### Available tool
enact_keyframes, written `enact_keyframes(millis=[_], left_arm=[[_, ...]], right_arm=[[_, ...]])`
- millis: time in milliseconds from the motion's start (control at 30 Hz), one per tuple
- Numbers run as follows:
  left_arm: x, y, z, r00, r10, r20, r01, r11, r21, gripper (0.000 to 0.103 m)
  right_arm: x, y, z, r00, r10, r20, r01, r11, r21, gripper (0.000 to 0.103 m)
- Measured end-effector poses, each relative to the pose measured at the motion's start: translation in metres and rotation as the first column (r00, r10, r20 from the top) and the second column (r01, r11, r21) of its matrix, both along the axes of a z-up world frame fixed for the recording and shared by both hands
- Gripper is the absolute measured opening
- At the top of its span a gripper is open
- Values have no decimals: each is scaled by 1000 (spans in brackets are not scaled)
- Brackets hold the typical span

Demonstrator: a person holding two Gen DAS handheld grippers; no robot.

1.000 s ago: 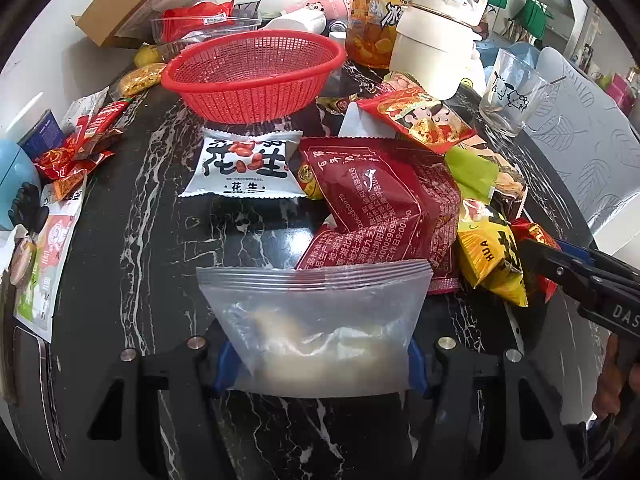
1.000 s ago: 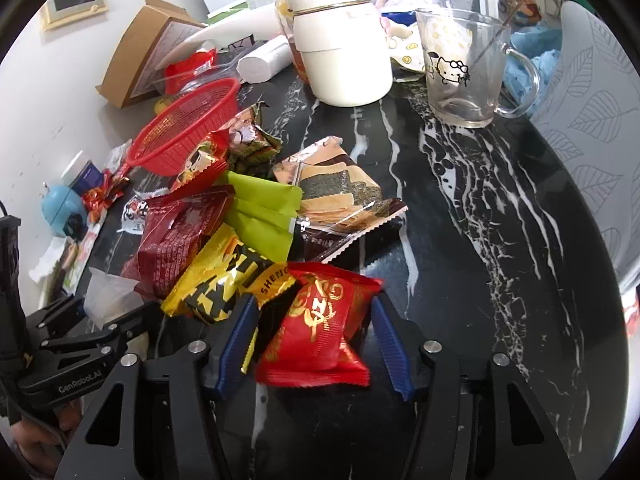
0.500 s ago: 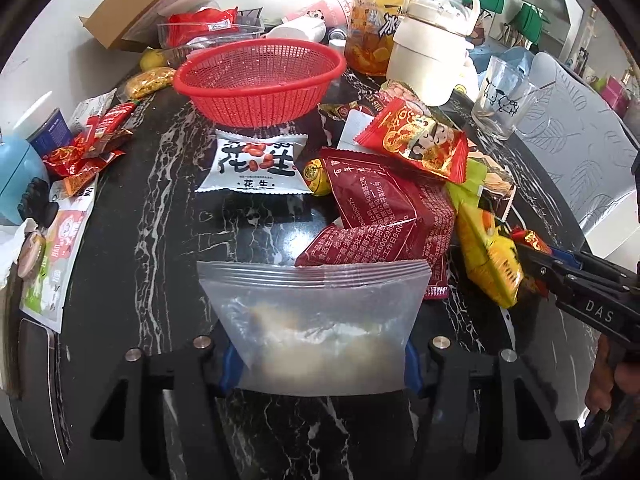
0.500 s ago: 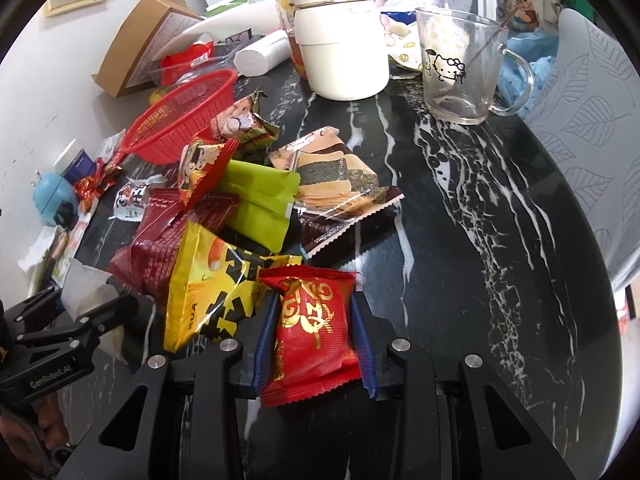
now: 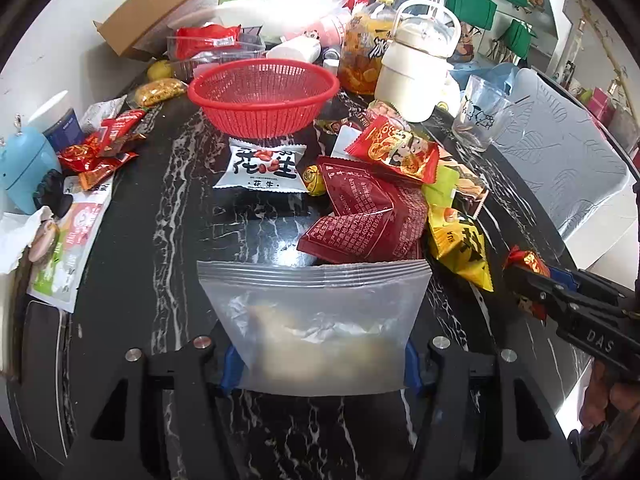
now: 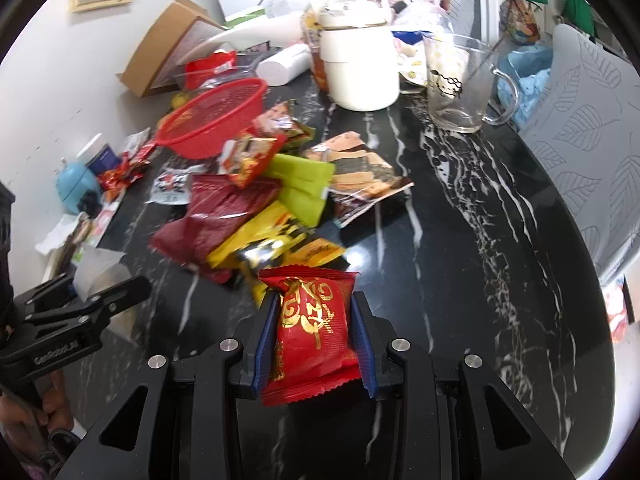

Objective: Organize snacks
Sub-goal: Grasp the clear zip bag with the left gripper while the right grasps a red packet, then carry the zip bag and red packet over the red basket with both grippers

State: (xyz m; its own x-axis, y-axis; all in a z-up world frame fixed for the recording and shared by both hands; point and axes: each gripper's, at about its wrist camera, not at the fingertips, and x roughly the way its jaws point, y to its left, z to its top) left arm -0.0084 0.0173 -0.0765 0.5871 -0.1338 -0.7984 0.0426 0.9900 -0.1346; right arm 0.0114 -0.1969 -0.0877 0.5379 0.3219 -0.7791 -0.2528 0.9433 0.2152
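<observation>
Right wrist view shows the change best: my right gripper [image 6: 316,334], which a second ago stood spread around the red packet [image 6: 310,332] as it lay on the table [image 6: 460,280], is now pinched tight on it; the blue pads [image 6: 266,340] press both its sides, and the packet has come up off the marble and away from the pile [image 6: 256,208]; the yellow packet [image 6: 256,240] that lay against it has slid and been left behind. That frame is smeared, so I judge the hand to be travelling.

Left wrist view: my left gripper [image 5: 320,360] still holds the zip bag [image 5: 316,312] by its lower part, jaws partway in and pressing its sides, much as before; the bag stands upright with its ribbed mouth uppermost; something pale sits in its bottom. I cannot tell whether that mouth is parted or sealed. The right gripper shows at that view's right edge [image 5: 528,280], red packet in its tip, beside the bag but not yet over it.

What this means: one snack is picked and secured, and the next step is delivery. It could go into the bag or the red basket [image 5: 264,100] at the far side, which looks empty; with the bag held up ready, I lean toward the bag. The risk there is a limp mouth: if it is not open enough, the packet will catch on the rim. Most of the pile remains unsorted, so the task is early.
</observation>
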Motion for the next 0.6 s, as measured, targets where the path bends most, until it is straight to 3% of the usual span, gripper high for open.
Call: enact_keyframes(millis=[333, 600], left_arm=[[-14, 9, 25, 997, 17, 76, -18, 1000, 6, 60], [-4, 17, 51, 990, 40, 137, -42, 999, 16, 60]], right_arm=[[-24, 24, 18, 996, 80, 43, -80, 997, 12, 35], [-14, 44, 34, 981, 174, 86, -177, 984, 27, 35]])
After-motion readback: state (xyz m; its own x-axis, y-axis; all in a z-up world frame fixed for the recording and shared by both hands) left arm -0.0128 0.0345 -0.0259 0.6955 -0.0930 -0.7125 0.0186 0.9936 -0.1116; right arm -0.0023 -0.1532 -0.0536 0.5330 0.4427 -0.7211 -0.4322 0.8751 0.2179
